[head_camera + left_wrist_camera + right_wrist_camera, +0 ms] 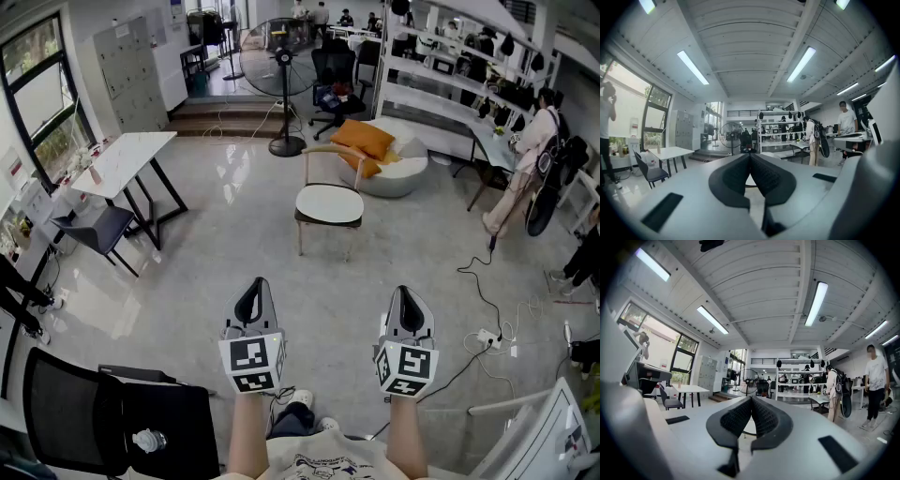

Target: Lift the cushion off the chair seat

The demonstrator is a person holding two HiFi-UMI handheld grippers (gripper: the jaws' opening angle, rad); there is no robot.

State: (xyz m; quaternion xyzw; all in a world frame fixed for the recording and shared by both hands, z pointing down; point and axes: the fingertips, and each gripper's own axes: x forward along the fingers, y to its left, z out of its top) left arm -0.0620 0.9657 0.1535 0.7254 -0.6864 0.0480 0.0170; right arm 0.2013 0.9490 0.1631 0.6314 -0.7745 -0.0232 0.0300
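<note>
Room: open workshop, polished grey floor (pixel 216 220); white table (pixel 122 161) ahead-left of the tools, standing fan (pixel 278 61) far ahead.
Left gripper (pixel 254 291): jaws fully closed, pads meeting, nothing between them; held level.
Right gripper (pixel 405 298): same condition, closed and empty, level.
Chair (pixel 307 167): wooden armchair straight ahead, between the two tool lines, well apart from both.
Cushion (pixel 329 202): white round pad lying flat on the seat, untouched.
Handling (judged): probably light and soft; likely to droop from a one-sided pinch.
Grip point (judged): the rim nearest the tools, jaws opened first; a second grip on the opposite rim would keep it flat.
Not the target: orange cushions (pixel 361 139) beyond the chair.
</note>
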